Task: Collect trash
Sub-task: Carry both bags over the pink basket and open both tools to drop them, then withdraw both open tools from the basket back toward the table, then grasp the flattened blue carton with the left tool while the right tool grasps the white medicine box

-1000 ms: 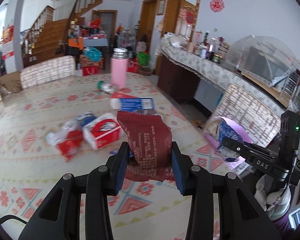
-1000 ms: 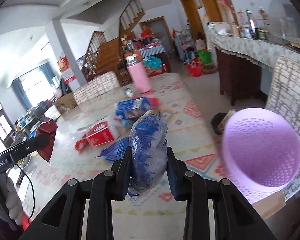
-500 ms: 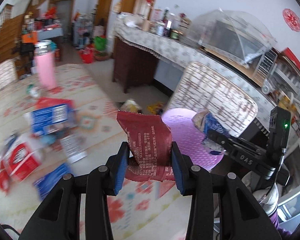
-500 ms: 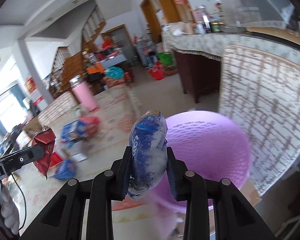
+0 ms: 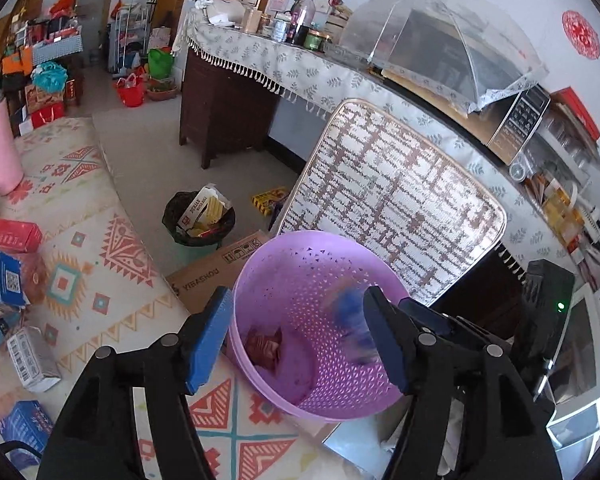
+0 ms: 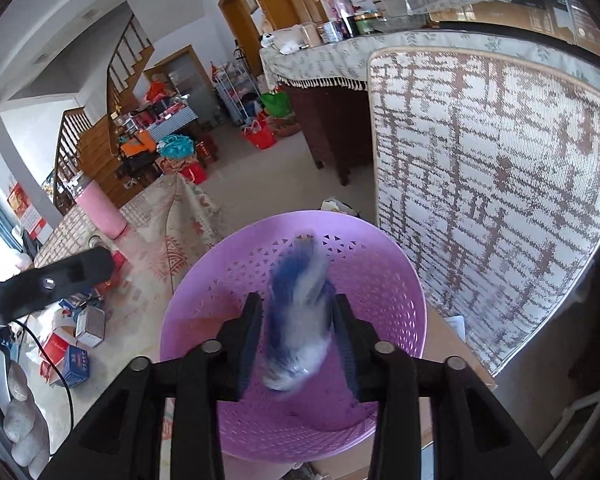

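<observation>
Wrappers, red (image 5: 265, 347) and blue (image 6: 300, 312), now drop into the basket (image 5: 260, 264) from both just-opened grippers.

Daylight is filling a white-walled room with a pale floor (image 5: 148, 152). A wooden staircase (image 6: 96, 136) is rising at the back, beside wooden doors (image 6: 276, 4). A dark sideboard (image 5: 228, 112) under a fringed leaf-print cloth (image 5: 284, 64) is standing along the wall, behind a woven chair back (image 5: 396, 208).

left wrist: looks down, close over purple basket (image 5: 300, 396) | right wrist: same, from other side | both see basket, chair (image 5: 396, 200)
</observation>
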`<state>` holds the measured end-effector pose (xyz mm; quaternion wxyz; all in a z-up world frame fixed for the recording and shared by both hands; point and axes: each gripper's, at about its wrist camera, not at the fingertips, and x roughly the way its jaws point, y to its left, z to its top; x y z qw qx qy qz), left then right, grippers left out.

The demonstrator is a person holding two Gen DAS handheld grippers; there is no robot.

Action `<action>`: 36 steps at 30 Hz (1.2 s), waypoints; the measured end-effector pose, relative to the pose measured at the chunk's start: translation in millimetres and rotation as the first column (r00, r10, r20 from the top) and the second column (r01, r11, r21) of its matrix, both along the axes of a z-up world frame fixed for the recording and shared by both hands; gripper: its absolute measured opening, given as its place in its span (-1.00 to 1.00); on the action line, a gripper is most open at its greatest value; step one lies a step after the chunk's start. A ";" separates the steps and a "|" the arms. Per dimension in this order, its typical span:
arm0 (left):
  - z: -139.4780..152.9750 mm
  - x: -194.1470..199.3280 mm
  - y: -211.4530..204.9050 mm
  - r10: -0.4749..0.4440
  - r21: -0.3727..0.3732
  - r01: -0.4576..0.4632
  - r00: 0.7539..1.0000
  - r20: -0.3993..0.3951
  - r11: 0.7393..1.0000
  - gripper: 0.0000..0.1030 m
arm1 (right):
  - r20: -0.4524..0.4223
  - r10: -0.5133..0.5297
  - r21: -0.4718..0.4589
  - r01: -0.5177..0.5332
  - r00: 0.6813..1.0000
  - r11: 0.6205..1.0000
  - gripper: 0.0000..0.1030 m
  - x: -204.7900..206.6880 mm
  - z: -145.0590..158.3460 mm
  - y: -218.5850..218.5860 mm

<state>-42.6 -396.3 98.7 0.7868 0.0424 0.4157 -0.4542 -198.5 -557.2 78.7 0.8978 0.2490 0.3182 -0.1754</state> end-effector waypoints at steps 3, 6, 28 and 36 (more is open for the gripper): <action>2.3 -1.9 14.2 0.018 0.005 -0.018 1.000 0.016 1.000 0.35 | 0.014 0.000 -0.014 0.000 1.000 1.000 0.17 -0.8 1.7 3.7; 7.1 -7.8 39.2 0.044 0.011 -0.044 0.998 0.053 0.999 0.38 | 0.026 0.016 -0.017 -0.015 1.000 1.000 0.21 2.1 1.8 10.4; -68.4 55.6 212.1 0.047 0.262 -0.084 0.988 0.144 0.961 0.56 | 0.000 0.298 0.017 -0.298 0.955 0.955 0.48 52.1 -5.3 137.0; -79.0 48.8 195.5 0.007 0.286 -0.044 0.991 0.130 0.957 0.44 | -0.034 0.359 0.029 -0.358 0.933 0.933 0.48 81.4 -7.6 170.3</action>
